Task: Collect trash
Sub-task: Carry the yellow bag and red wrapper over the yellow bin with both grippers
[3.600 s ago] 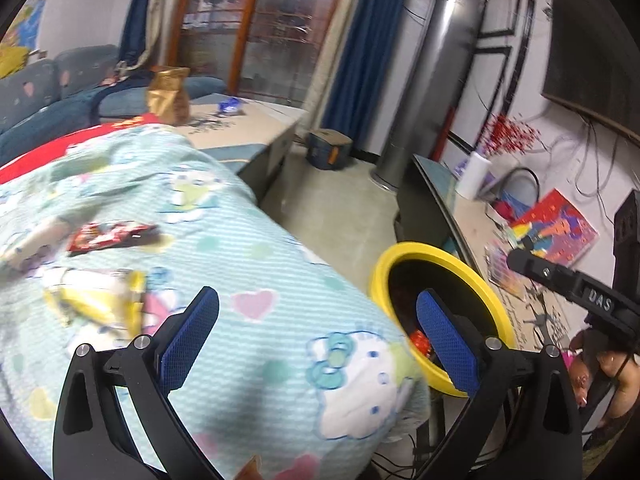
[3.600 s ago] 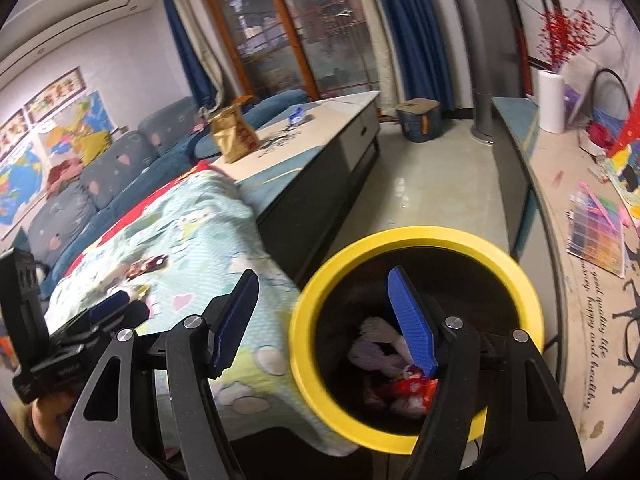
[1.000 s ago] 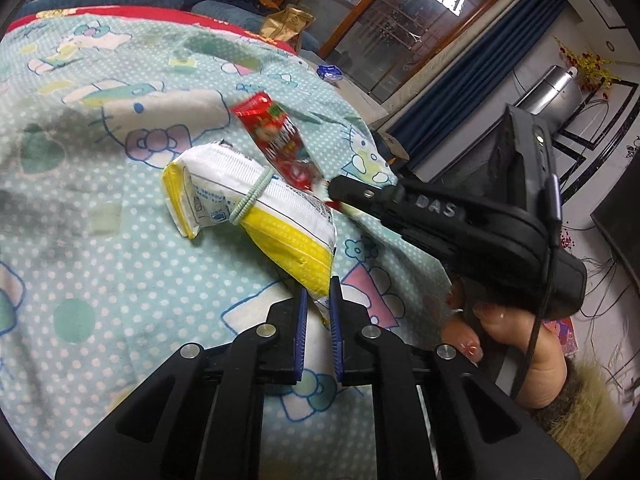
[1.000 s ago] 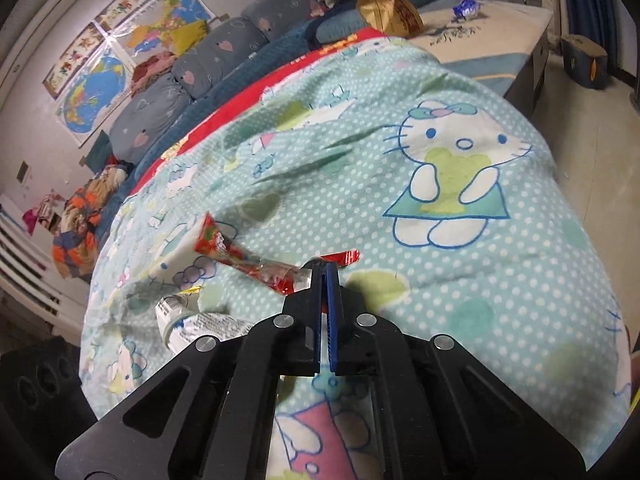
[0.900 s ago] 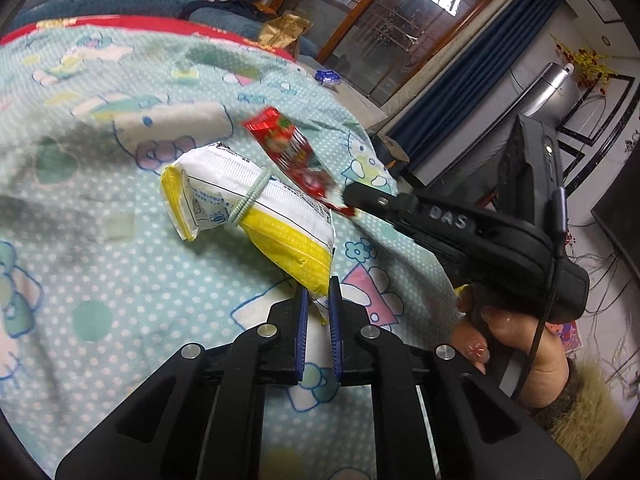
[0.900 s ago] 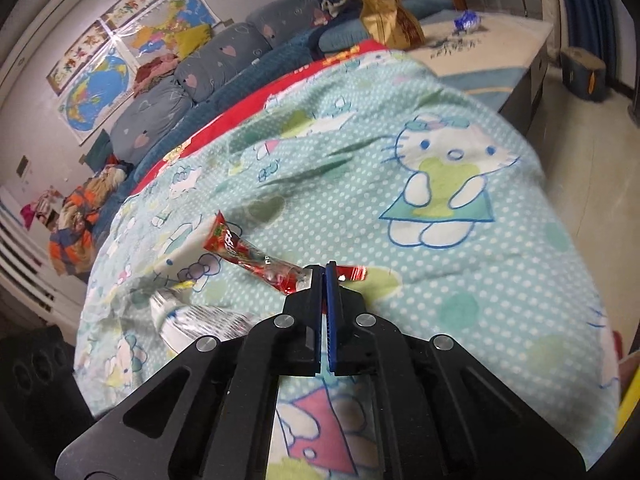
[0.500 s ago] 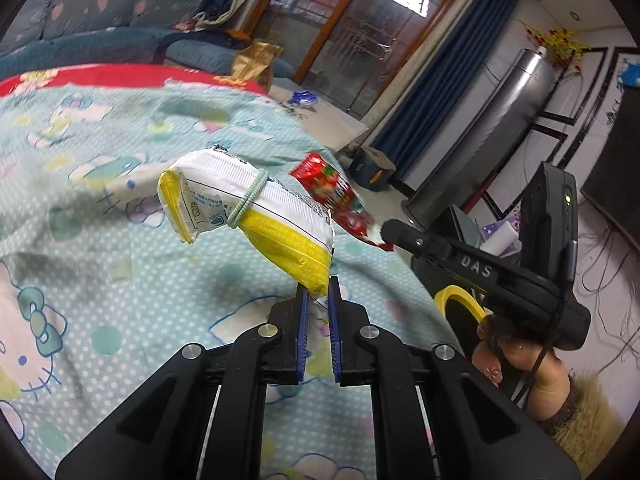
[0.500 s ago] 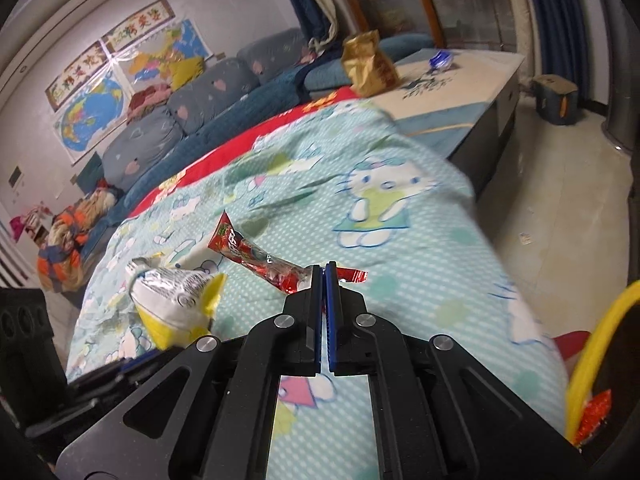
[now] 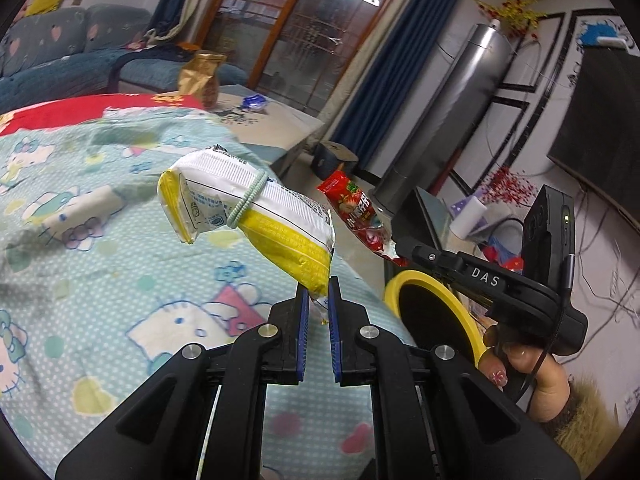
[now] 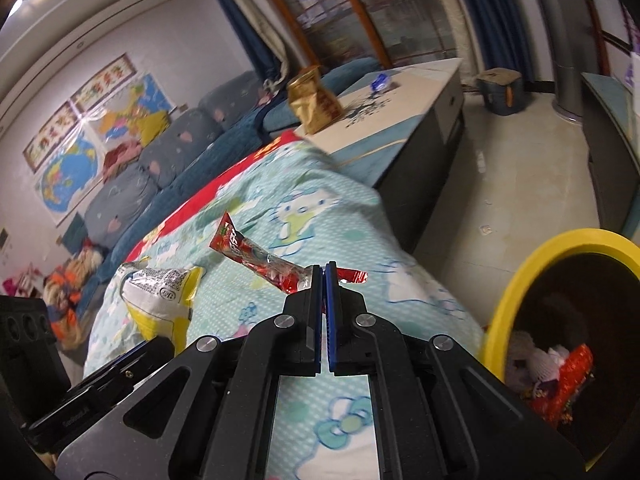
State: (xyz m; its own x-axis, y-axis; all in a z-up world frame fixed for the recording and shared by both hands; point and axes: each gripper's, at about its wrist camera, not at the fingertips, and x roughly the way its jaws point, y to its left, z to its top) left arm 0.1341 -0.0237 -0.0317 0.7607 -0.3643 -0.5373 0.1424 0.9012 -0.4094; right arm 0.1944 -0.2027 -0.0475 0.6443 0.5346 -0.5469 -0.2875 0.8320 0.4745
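Both wrappers lifted off bedspread (image 9: 80,280) | left gripper (image 9: 318,300) grasps yellow-white bag (image 9: 256,216) | right gripper (image 10: 323,280) grasps red wrapper (image 10: 256,258)

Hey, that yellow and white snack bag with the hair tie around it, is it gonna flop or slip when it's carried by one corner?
The yellow and white snack bag probably weighs little: it juts up from the left gripper, pinched at one corner, without sagging. The hair tie likely keeps it bundled and fairly stiff. Its glossy film could slip, since only a thin edge sits between the jaws.

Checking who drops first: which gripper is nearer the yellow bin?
Right. The right gripper, holding the red wrapper, is close beside the yellow bin; the left gripper, with the yellow bag, is farther back over the blanket.
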